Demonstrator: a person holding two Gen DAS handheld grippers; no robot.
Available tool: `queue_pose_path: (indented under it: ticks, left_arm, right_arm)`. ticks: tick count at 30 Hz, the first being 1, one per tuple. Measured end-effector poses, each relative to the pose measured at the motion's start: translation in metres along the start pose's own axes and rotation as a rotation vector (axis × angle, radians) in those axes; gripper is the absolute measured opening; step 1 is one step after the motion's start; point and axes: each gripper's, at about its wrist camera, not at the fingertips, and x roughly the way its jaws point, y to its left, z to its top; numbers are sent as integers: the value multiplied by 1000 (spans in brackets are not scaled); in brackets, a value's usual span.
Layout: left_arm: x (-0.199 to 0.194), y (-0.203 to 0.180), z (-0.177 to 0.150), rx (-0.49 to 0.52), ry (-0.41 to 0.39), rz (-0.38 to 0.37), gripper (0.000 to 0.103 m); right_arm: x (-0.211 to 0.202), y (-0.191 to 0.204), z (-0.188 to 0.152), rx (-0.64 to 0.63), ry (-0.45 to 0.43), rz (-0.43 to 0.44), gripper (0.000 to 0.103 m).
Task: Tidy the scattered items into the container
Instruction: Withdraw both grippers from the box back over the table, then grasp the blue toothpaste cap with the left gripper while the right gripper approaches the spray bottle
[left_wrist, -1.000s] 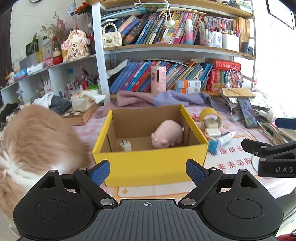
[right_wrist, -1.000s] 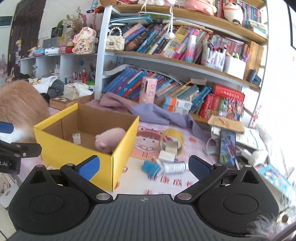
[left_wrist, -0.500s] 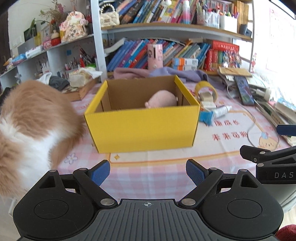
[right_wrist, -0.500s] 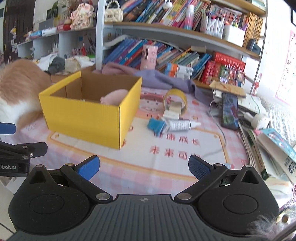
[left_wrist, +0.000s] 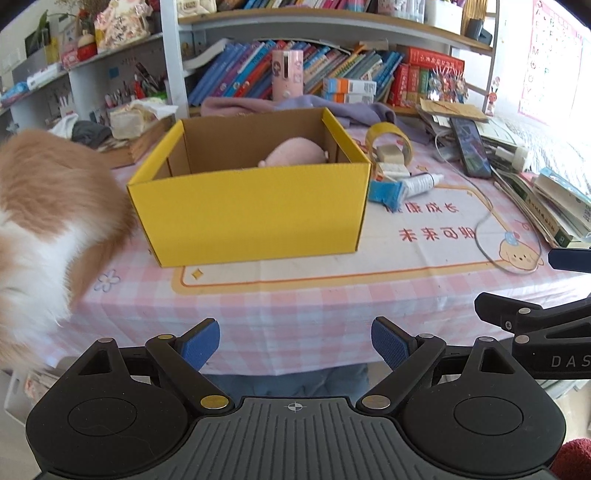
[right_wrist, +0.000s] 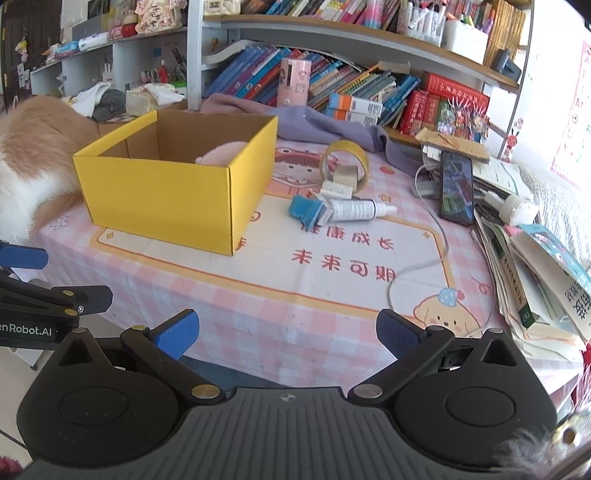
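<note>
Grippers parked off the near desk edge, nothing in hand.

Left gripper (left_wrist: 295, 345) and right gripper (right_wrist: 287, 341) both hover short of the near edge, fingers (left_wrist: 201, 341) spread wide with only bare tablecloth between them, likely to keep a clear view while choosing a target. Yellow box (left_wrist: 255, 201) sits toward the left side of the desk (right_wrist: 332, 295), open top up, pink plush (left_wrist: 295, 155) already inside. Just beside its right wall, blue pack (right_wrist: 308, 210) and white tube (right_wrist: 356, 209) touching, then small white blocks (right_wrist: 338, 189) and tape roll (right_wrist: 345, 162) farther back, still to be collected. Cat (left_wrist: 48, 229) crowds the left edge, pressed near the box.
</note>
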Motion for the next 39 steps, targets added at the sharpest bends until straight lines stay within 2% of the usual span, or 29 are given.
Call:
queue_pose_path:
  ticks: [9, 22, 30, 39]
  left_arm:
    - [6, -11, 3, 13, 25, -10, 91]
    - [24, -41, 13, 81, 62, -70, 91]
    - [35, -64, 26, 132, 46, -115, 91]
    - [46, -92, 41, 199, 8, -150, 91]
  right_arm:
    - [5, -9, -1, 4, 24, 0, 103]
    - [11, -35, -3, 28, 63, -48, 103]
    - [13, -65, -1, 103, 60, -99, 103]
    - [21, -90, 5, 129, 41, -95, 96]
